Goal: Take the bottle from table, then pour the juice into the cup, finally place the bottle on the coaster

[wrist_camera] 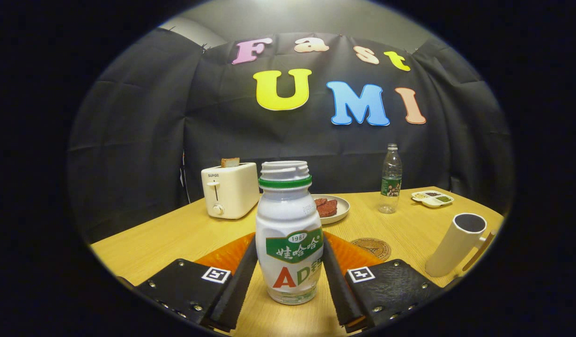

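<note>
A small white bottle [289,234] with a green neck ring and no cap stands upright between my fingers, its base at the wooden table [175,234]. My gripper [289,245] is shut on it, and both fingertips [248,262] touch its sides around the label. Beyond the right finger, a round brown coaster [371,247] lies flat on the table. Farther right stands a tall white cup [456,243] with a handle and a dark inside.
An orange mat [225,256] lies just behind the fingers. At the back stand a cream toaster [229,189] with a slice of toast, a plate [343,206] of red slices, a clear water bottle [391,180] and a small divided dish [432,198].
</note>
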Demonstrator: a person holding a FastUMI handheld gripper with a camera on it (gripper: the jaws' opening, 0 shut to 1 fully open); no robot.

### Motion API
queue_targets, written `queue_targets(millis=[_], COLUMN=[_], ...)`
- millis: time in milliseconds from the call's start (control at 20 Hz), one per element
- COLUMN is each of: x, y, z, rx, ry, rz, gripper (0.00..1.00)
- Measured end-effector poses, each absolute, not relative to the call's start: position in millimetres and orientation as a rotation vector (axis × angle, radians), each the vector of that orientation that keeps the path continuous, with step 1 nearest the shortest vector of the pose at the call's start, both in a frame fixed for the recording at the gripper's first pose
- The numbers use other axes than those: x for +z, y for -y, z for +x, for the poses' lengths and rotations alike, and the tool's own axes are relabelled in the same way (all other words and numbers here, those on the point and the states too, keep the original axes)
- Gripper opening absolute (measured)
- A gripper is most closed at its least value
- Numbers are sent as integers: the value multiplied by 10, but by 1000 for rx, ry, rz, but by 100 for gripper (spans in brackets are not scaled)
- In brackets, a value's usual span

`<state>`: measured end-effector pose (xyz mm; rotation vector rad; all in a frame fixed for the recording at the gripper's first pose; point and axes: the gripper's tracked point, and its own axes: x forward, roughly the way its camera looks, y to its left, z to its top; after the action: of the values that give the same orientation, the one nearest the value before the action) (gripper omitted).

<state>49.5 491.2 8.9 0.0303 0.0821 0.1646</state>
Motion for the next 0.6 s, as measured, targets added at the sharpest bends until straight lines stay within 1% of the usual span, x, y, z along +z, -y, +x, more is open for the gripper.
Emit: queue_targets(millis=[100,200,250,300,600], x=[108,92,99,108,137], y=[-4887,-4886,-4877,-4872,-4778], z=[497,515,506,507,500], rx=[138,124,118,113,93], ry=[-73,-73,-72,-72,-79], rz=[41,34,32,37,168], gripper=[74,69,69,65,65])
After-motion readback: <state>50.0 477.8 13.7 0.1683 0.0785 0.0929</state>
